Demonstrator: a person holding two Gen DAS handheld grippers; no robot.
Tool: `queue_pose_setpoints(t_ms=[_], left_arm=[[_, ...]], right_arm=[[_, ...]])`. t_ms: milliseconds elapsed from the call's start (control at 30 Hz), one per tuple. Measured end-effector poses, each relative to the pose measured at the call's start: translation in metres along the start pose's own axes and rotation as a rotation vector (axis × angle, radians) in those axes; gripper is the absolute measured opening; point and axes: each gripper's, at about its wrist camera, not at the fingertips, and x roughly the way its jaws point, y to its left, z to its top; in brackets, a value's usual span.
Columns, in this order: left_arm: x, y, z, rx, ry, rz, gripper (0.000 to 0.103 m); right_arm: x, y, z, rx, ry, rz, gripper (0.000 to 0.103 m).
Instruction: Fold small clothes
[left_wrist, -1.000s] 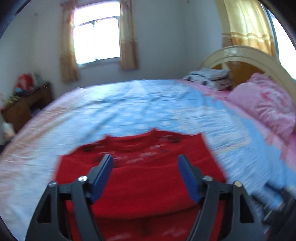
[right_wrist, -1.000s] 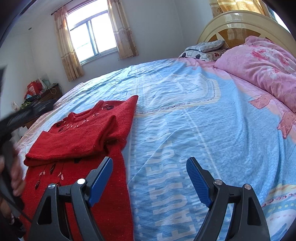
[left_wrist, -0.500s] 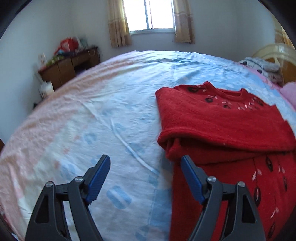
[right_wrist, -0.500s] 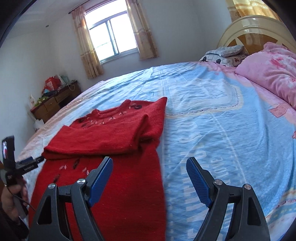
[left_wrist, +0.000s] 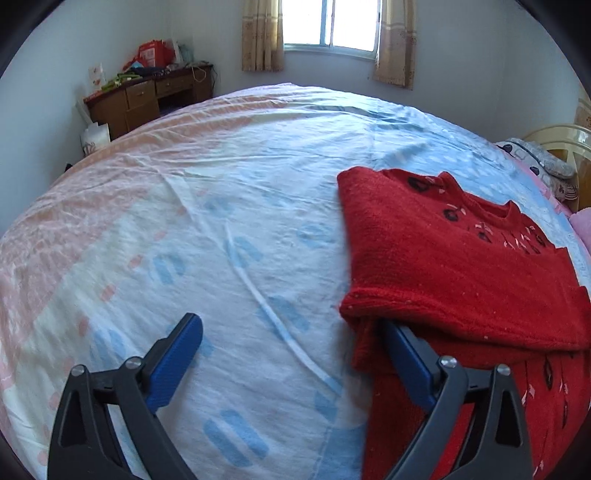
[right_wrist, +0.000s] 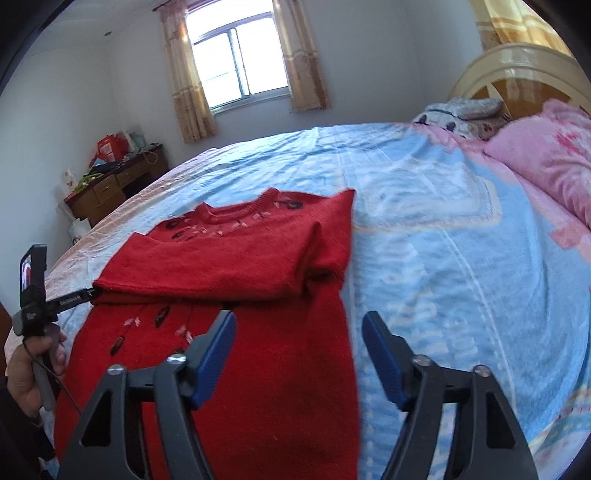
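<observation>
Blue-sheeted bed (right_wrist: 443, 236) carrying red sweater (right_wrist: 236, 251), sleeves folded across; left claw (left_wrist: 291, 339) wide at its edge, right claw (right_wrist: 299, 332) wide above.

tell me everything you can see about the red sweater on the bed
The red sweater looks like fuzzy knit, with a ribbed round neck and dark and pale leaf-like motifs near the collar and on the lower body. It lies flat on the blue-and-pink bedsheet, both sleeves folded across the chest. The left gripper is open, one finger tucked under the sleeve fold at the sweater's edge.
</observation>
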Motion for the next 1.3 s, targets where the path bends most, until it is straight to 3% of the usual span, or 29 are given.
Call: queue_pose_setpoints(t_ms=[133, 300, 367, 433, 500, 700, 800, 933, 1100, 1300], left_arm=[[-0.003, -0.004, -0.004, 0.028, -0.032, 0.028, 0.103], [0.001, 0.001, -0.002, 0.015, -0.020, 0.012, 0.103], [0.003, 0.002, -0.002, 0.007, -0.017, 0.006, 0.103], [0.002, 0.001, -0.002, 0.006, -0.018, 0.005, 0.103], [0.003, 0.002, -0.002, 0.002, -0.016, 0.000, 0.103], [0.003, 0.006, -0.002, -0.024, -0.012, -0.010, 0.103], [0.003, 0.006, -0.001, -0.030, -0.009, -0.016, 0.103], [0.003, 0.006, -0.002, -0.028, -0.011, -0.015, 0.103], [0.003, 0.006, -0.002, -0.028, -0.010, -0.016, 0.103], [-0.008, 0.009, -0.005, -0.034, -0.025, -0.042, 0.103]], right_arm=[[0.024, 0.003, 0.028, 0.015, 0.039, 0.016, 0.048], [0.065, 0.003, 0.054, 0.048, 0.121, 0.004, 0.046], [0.078, 0.006, 0.056, 0.035, 0.161, -0.002, 0.036], [0.090, 0.010, 0.055, 0.016, 0.203, -0.024, 0.008], [0.091, 0.013, 0.053, -0.009, 0.205, -0.035, 0.003], [0.057, 0.012, 0.072, -0.048, 0.069, -0.103, 0.001], [0.048, 0.001, 0.080, -0.034, 0.042, -0.144, 0.001], [0.054, -0.018, 0.077, 0.011, 0.072, -0.146, 0.001], [0.076, -0.024, 0.048, -0.019, 0.151, -0.196, 0.001], [0.072, -0.026, 0.039, -0.042, 0.169, -0.214, 0.001]])
